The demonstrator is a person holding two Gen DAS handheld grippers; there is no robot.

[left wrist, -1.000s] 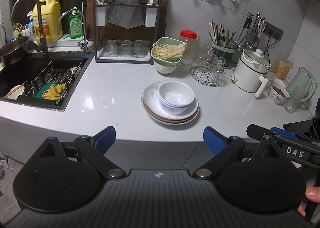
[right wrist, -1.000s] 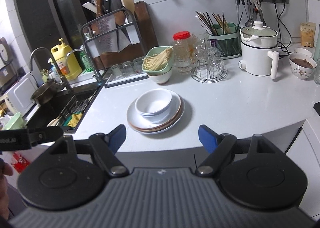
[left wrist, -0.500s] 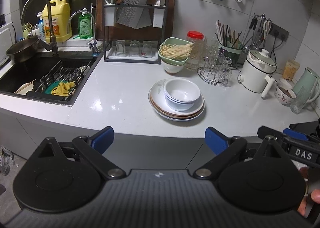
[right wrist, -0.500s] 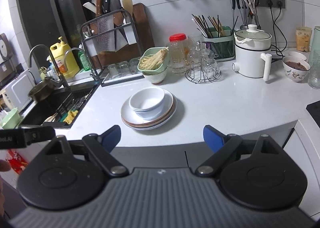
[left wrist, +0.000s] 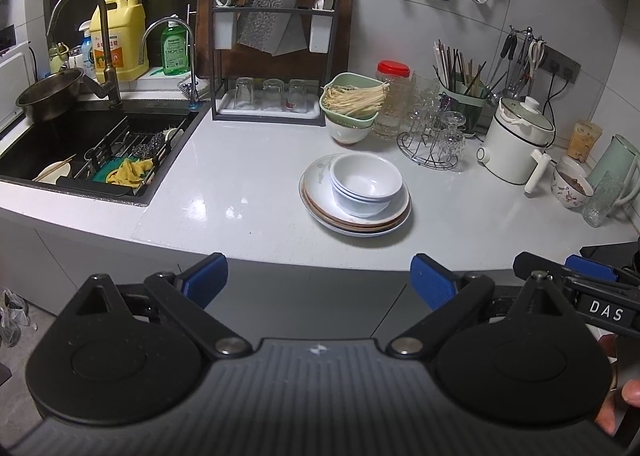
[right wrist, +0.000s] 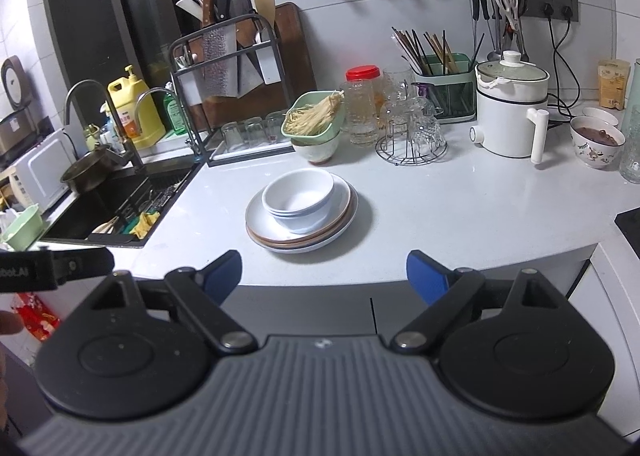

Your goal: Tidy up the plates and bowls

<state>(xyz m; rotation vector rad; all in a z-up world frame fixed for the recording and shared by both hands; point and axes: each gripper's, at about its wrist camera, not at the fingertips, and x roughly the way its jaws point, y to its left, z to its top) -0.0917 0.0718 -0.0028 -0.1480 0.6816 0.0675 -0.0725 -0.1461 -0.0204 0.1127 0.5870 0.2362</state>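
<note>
A stack of white bowls (left wrist: 366, 183) sits on a stack of plates (left wrist: 320, 191) on the white counter (left wrist: 240, 175); the bowls (right wrist: 298, 197) and plates (right wrist: 260, 219) also show in the right wrist view. My left gripper (left wrist: 318, 280) is open and empty, held off the counter's front edge. My right gripper (right wrist: 324, 276) is open and empty, also in front of the counter edge. Both are well short of the stack.
A sink (left wrist: 92, 143) with dishes and a yellow cloth lies left. A glass rack (left wrist: 272, 95), a green colander of noodles on a bowl (left wrist: 352, 111), a jar (left wrist: 392, 95), a wire glass stand (left wrist: 436, 139), a white cooker (left wrist: 516, 143) and a patterned bowl (left wrist: 570, 185) line the back and right.
Both grippers have drawn back and up from the counter, so the stack looks farther away. The jaws stay open. Nothing on the counter moved.
</note>
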